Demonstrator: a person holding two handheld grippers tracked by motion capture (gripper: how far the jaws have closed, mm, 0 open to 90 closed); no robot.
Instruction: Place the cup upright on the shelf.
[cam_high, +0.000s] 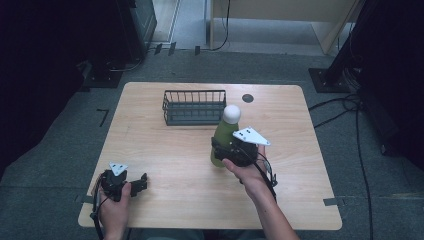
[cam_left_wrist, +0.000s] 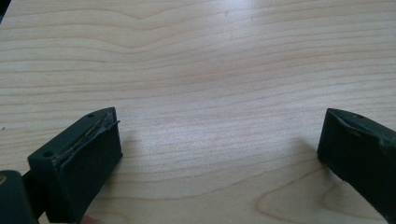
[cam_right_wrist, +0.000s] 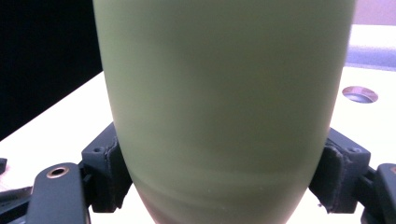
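Observation:
A green bottle (cam_high: 223, 136) with a white cap stands upright near the middle of the wooden table (cam_high: 165, 165), just in front of the wire basket. My right gripper (cam_high: 225, 151) is shut on its lower body; in the right gripper view the bottle (cam_right_wrist: 224, 102) sits between both pads (cam_right_wrist: 109, 175), which press its sides. At the table's front left my left gripper (cam_high: 142, 183) lies low over the wood. The left gripper view has its jaws wide apart over bare wood (cam_left_wrist: 210, 93), with nothing between them, so the left gripper (cam_left_wrist: 219, 149) is open.
A dark wire basket (cam_high: 194, 106) stands at the back centre of the table. To its right is a round cable hole (cam_high: 247, 98), which is the hole (cam_right_wrist: 359, 94) in the right gripper view too. Dark stands and cables lie on the floor around the table.

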